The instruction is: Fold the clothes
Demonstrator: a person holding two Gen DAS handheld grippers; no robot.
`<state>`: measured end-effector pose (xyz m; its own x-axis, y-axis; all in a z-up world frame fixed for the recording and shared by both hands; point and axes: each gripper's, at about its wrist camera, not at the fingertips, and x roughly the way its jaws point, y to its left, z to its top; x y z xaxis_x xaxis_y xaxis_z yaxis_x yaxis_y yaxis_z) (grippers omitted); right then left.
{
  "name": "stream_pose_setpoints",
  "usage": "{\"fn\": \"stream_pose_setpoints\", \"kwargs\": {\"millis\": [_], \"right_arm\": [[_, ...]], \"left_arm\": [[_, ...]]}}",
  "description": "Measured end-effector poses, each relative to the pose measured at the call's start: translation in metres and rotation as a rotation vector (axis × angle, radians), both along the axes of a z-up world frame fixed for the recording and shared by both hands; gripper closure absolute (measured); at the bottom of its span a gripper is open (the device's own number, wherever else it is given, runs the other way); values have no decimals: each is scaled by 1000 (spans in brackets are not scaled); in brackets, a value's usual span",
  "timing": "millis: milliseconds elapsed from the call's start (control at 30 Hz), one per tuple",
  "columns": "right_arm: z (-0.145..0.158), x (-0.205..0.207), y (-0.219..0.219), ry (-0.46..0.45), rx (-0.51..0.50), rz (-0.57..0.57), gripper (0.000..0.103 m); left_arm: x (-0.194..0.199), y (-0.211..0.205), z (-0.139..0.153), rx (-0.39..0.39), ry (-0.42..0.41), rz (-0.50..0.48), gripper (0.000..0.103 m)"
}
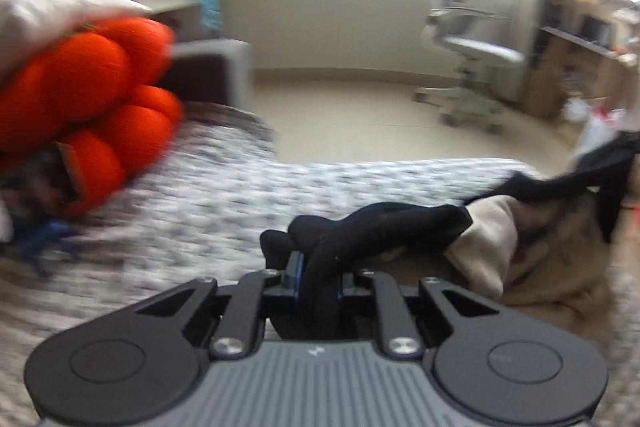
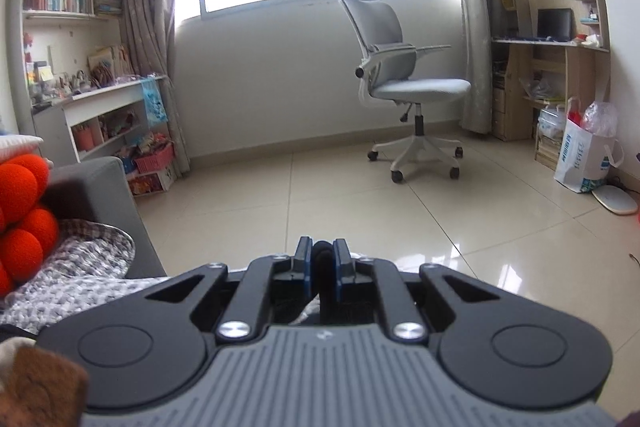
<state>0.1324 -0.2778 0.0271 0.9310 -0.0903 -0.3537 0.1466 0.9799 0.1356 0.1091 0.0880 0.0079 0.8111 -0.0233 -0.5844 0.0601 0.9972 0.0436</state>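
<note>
A black and beige garment (image 1: 384,227) lies bunched on the grey-white patterned blanket (image 1: 220,203), its beige part (image 1: 492,239) trailing off to the right. My left gripper (image 1: 318,277) is shut on a thick black fold of it, which bulges out above the blue pads. In the right wrist view my right gripper (image 2: 322,265) is shut on a narrow piece of black fabric (image 2: 322,250) and is held above the tiled floor. How much of the garment hangs below that gripper is hidden. The left wrist view is blurred.
An orange knotted cushion (image 1: 92,99) sits at the left on the blanket, also visible as the orange cushion (image 2: 20,211). A grey sofa arm (image 2: 100,187), an office chair (image 2: 404,75), a low shelf (image 2: 108,107), a desk (image 2: 552,67) and a paper bag (image 2: 584,155) ring the tiled floor.
</note>
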Motion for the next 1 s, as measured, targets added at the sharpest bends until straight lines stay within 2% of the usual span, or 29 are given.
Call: {"fn": "stream_pose_setpoints", "kwargs": {"millis": [100,200,267,367,433,500,633,733,833,933,1000], "right_arm": [[4,-2,7,-31,-5,24,91],[7,-1,10,-53,-12,23,91],[4,7,7,-19,2,1,91],[-13,24,3,83,16,-43,91],[-23,33,1,138,29,-72,91],[-24,32,-3,127,58,-106,91],[-13,20,-13,8,129,-172,91],[-14,23,-8,38,77,-188,91],[-25,31,-7,123,42,-218,91],[-36,35,-6,208,59,-179,88],[-36,33,10,219,7,-111,84]], "left_arm": [[0,36,2,-34,1,151,89],[-4,48,-3,20,14,247,90],[-2,41,-13,89,68,215,90],[6,30,-34,179,173,146,89],[7,28,-42,206,218,107,89],[5,34,-41,185,225,108,88],[3,57,-28,50,193,151,86],[0,66,-23,-14,157,156,84],[-1,67,-20,-8,127,190,84],[4,57,-26,20,154,166,85],[5,48,-28,41,162,139,84]]}}
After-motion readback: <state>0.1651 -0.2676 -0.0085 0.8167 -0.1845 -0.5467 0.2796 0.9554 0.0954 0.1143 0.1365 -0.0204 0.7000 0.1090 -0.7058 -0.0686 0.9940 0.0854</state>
